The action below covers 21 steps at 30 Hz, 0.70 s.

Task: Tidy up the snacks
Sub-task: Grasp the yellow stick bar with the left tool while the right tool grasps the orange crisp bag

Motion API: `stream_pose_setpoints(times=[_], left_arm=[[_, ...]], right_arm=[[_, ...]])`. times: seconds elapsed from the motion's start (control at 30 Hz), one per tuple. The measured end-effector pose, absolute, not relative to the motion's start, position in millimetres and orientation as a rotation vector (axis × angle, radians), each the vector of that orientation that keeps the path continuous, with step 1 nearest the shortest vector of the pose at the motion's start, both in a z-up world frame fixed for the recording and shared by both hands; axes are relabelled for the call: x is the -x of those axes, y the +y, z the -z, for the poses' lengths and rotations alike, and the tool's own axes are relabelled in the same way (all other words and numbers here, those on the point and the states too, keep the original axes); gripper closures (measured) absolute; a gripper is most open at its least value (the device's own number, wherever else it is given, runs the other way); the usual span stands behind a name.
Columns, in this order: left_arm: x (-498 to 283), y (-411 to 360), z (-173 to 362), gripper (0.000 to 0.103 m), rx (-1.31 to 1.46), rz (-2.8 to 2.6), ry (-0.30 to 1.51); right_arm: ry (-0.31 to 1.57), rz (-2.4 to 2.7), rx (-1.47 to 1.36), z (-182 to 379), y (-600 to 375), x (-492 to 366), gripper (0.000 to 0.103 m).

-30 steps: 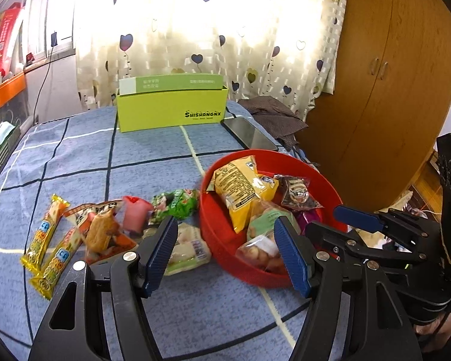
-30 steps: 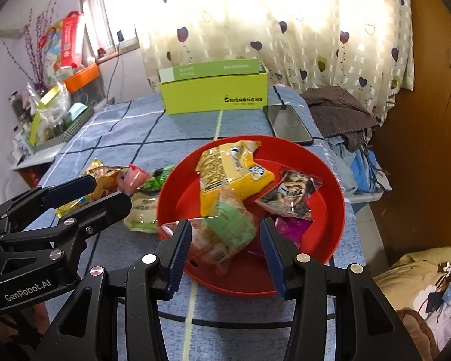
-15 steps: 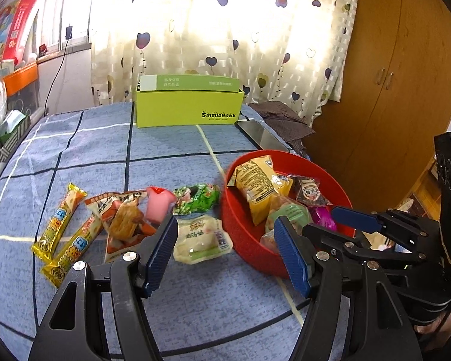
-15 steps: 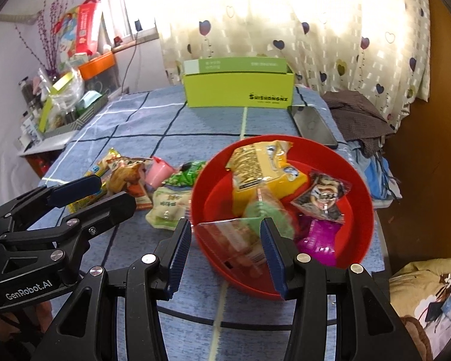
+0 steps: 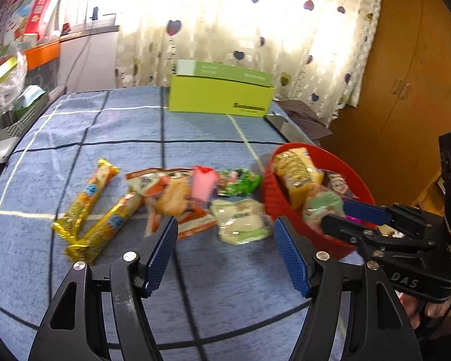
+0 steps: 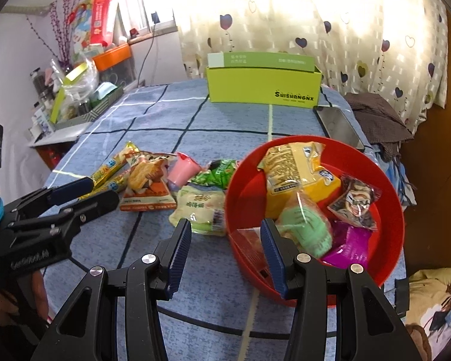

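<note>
L→R on bench point(image 6: 153, 120) w/ blue checked cloth: two yellow snack bars point(image 5: 87, 207), orange packet point(image 6: 147, 192), pink cup point(image 6: 182, 171), green wrapper point(image 6: 218, 174), pale green pack point(image 6: 201, 207), then red bowl point(image 6: 388, 207) at R edge. Bowl holds yellow bag point(image 6: 294, 174), green-filled clear pack point(image 6: 306, 225), dark cookie pack, purple pack. Lime box point(image 6: 264, 87) at far end, phone point(image 6: 339, 126) just beside.
L tongs point(image 5: 225, 252) open, nothing between, over cloth near pale green pack. R tongs point(image 6: 225, 252) open, empty, straddling bowl's near rim.
</note>
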<state>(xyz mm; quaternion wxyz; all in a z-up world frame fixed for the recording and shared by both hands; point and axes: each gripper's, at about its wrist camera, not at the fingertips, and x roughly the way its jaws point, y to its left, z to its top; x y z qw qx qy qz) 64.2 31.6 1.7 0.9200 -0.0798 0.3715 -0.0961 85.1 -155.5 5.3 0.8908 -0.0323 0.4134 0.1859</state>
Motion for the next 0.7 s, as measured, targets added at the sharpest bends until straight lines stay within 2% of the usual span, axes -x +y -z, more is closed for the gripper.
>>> stream_pose_setpoints(times=[0.7], left_arm=[[-104, 114, 47, 0.036, 0.115, 0.031, 0.839]], right_arm=[[0.891, -0.502, 0.094, 10, -96, -115, 0.057]])
